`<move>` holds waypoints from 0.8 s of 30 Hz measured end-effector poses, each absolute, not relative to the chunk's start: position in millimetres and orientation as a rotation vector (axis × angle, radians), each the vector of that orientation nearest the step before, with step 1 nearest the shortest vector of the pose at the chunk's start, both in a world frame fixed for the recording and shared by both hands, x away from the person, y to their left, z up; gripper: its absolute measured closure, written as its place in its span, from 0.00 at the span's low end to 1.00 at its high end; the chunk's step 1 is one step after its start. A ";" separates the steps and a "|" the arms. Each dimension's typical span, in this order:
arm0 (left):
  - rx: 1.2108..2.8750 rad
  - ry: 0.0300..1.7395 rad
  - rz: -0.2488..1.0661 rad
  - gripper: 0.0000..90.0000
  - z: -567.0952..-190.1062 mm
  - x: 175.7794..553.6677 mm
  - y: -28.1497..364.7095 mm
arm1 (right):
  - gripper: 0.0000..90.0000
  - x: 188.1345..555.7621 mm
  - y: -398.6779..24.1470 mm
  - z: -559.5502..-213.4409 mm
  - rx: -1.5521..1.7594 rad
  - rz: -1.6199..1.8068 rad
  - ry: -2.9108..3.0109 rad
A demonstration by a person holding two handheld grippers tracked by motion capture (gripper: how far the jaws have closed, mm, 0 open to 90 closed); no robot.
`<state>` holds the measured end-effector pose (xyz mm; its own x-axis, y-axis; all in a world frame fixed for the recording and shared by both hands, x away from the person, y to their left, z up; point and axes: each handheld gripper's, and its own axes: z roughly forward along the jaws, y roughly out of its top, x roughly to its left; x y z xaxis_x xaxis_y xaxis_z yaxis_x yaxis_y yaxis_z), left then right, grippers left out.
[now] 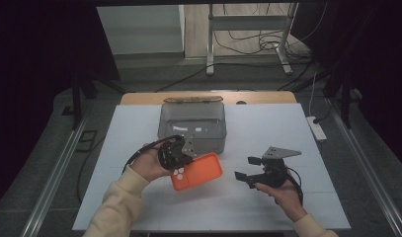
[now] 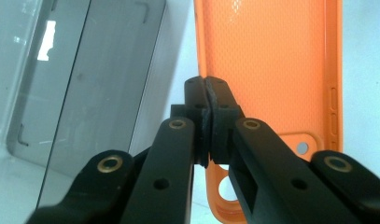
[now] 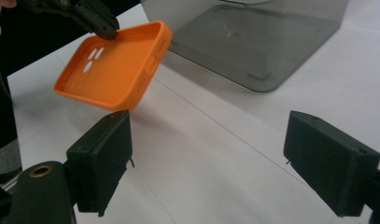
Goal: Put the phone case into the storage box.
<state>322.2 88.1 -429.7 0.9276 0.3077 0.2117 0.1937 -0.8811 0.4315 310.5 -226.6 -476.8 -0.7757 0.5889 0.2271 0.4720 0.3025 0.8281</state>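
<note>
The left gripper (image 1: 181, 157) has its two black jaws pressed tight on the rim of an orange phone case (image 1: 197, 171). In the left gripper view the jaws pinch one long edge of the orange phone case (image 2: 271, 65), and the open inside of the case faces the camera. That inside has a tiny dotted pattern. A round hole and a bigger cut-out sit near the end closest to the jaws.

In the right gripper view the orange phone case (image 3: 115, 70) hangs tilted above the white table (image 3: 215, 135), held up at one corner by the left gripper (image 3: 101, 25). It is bright orange with soft, rounded corners, small white holes and a raised edge all around.

A grey see-through box (image 1: 192, 126) stands on the table just past the left jaws.

The right gripper (image 1: 248, 170) is held low over the table, its jaws wide apart with nothing between them. The case is off to the side of the right fingers (image 3: 103, 161), near them but not touching.
</note>
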 end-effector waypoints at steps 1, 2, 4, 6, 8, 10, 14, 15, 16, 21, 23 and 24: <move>2.671 0.366 0.385 0.98 -429.8 322.0 87.3 | 0.18 311.5 -224.5 -476.7 0.996 1.491 2.441; 2.672 0.366 0.382 0.98 -429.9 321.9 86.7 | 0.18 312.6 -221.8 -476.3 0.993 1.497 2.445; 2.676 0.366 0.378 0.98 -430.7 321.8 85.3 | 0.18 313.6 -217.9 -475.3 0.987 1.501 2.459; 2.676 0.365 0.383 0.98 -431.2 321.6 84.3 | 0.19 315.1 -214.6 -474.6 0.976 1.508 2.463; 2.675 0.364 0.380 0.98 -431.3 321.4 83.7 | 0.19 315.9 -211.7 -473.8 0.978 1.522 2.468; 2.674 0.369 0.385 0.98 -431.4 321.0 82.9 | 0.19 316.9 -209.6 -472.6 0.979 1.524 2.475; 2.673 0.363 0.393 0.98 -431.4 320.6 81.1 | 0.21 319.4 -204.6 -471.7 0.975 1.537 2.489; 2.672 0.365 0.392 0.98 -431.4 320.6 80.6 | 0.22 320.3 -203.0 -471.7 0.977 1.540 2.496; 2.671 0.364 0.389 0.98 -431.5 320.4 80.0 | 0.23 321.1 -201.2 -472.0 0.984 1.550 2.503; 2.674 0.356 0.393 0.98 -431.5 319.9 77.8 | 0.25 325.7 -192.4 -474.5 1.004 1.565 2.531; 2.667 0.352 0.397 0.98 -431.1 319.7 77.7 | 0.26 327.7 -189.6 -475.6 1.012 1.568 2.537; 2.665 0.351 0.399 0.98 -430.5 319.4 77.7 | 0.27 328.7 -188.0 -476.2 1.025 1.569 2.542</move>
<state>319.4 77.7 -430.5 0.9269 0.3026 0.2219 0.1820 -0.8796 0.4394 328.7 -188.0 -476.2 -0.7891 0.5141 0.3362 0.5309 0.2954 0.7943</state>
